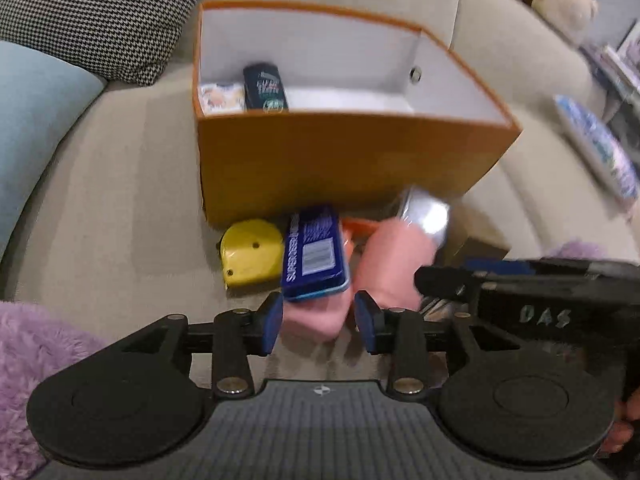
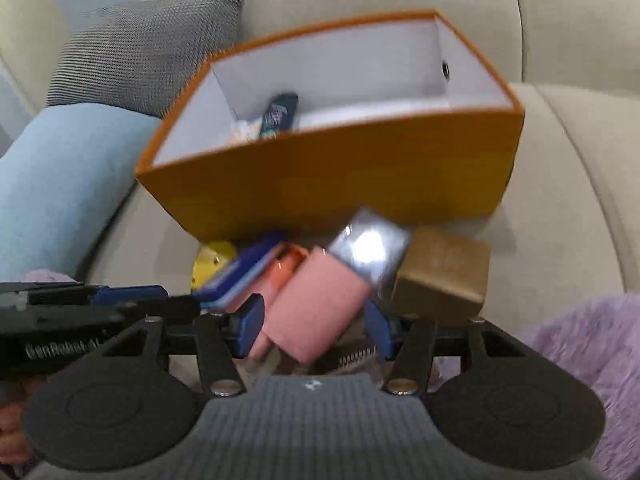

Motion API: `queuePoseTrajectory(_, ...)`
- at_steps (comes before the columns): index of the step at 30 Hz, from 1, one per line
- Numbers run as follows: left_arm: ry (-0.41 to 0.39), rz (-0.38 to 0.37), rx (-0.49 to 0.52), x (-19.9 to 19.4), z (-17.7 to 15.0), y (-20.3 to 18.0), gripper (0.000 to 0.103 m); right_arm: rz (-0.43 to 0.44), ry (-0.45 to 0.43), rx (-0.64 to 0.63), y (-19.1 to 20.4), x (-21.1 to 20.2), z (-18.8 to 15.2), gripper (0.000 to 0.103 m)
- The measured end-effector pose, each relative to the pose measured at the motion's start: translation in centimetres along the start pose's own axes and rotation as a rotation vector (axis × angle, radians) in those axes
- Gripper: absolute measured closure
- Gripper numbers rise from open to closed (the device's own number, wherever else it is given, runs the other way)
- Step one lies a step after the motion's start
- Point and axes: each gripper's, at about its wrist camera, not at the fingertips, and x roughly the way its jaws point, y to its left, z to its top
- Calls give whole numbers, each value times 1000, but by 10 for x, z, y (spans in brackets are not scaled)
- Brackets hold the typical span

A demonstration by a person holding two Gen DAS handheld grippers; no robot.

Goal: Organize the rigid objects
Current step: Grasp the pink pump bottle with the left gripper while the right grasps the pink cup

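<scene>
An orange box with a white inside stands on the beige sofa. It holds a dark can and a small patterned item. In front of it lie a yellow tape measure, a blue tin, an orange item, a pink pack with a silvery end, and a brown box. My left gripper is open at the near end of the blue tin, with pink showing between its fingers. My right gripper is open around the pink pack.
A houndstooth cushion and a light blue cushion lie left of the box. Purple fluffy fabric covers the near seat on both sides. A patterned flat item lies at the far right. The two grippers stand close side by side.
</scene>
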Motion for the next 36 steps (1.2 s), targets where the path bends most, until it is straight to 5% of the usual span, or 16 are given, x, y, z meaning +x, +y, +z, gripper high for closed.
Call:
queuePoseTrajectory(14,62,-3,-3,41,2,0,53,23,85,172,-15,33,15,45)
queuePoseTrajectory(19,67,-16,-10,51,7,0,50,18,116,217,-19,46,19,37)
queuePoseTrajectory(36,139,10,-92,46,1,16,51,13,109,111,-7,43,12,40)
